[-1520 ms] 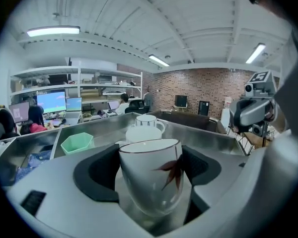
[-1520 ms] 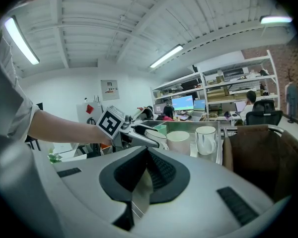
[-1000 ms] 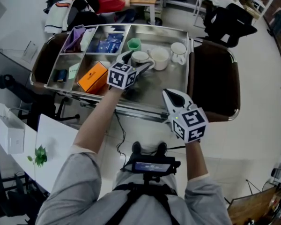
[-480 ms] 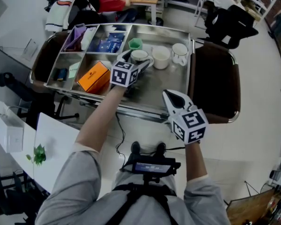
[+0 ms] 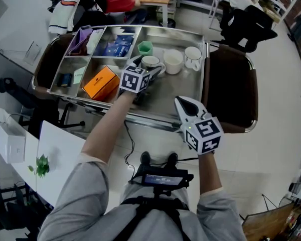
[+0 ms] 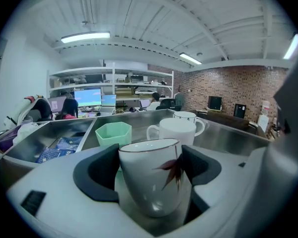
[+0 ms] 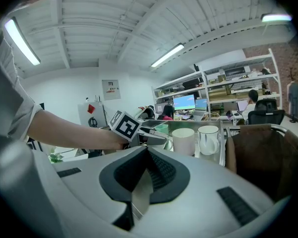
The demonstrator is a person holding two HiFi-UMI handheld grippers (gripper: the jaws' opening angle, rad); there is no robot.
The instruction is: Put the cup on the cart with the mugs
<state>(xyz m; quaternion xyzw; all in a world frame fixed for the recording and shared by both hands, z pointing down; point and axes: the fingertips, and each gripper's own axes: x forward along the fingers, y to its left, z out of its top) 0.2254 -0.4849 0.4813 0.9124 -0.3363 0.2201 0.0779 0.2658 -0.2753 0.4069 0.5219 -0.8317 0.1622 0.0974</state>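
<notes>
Right hand-held gripper (image 5: 182,102) was nearest the body, jaws pressed together on nothing, short of the cart's front rim. It looked idle, probably held back to leave the other arm room.

Left hand-held gripper (image 5: 146,68) reached over the stainless steel cart tray (image 5: 176,93). Its dark pads were clamped on either side of a white ceramic cup with a brown leaf print and a thin gold rim (image 6: 150,175).

The cup was upright, mouth up, in the tray's open right-hand section. I could not tell whether its base touched the metal.

Just beyond it stood a plain white mug (image 6: 178,131), and behind that a second white mug with its handle out to the right (image 6: 189,117). A mint-green hexagonal cup (image 6: 114,134) sat to the left.

Judged: the position lined the cup up beside the mugs, so release seemed the one step left. The side grip left the rim clear and the cup level for setting down.
</notes>
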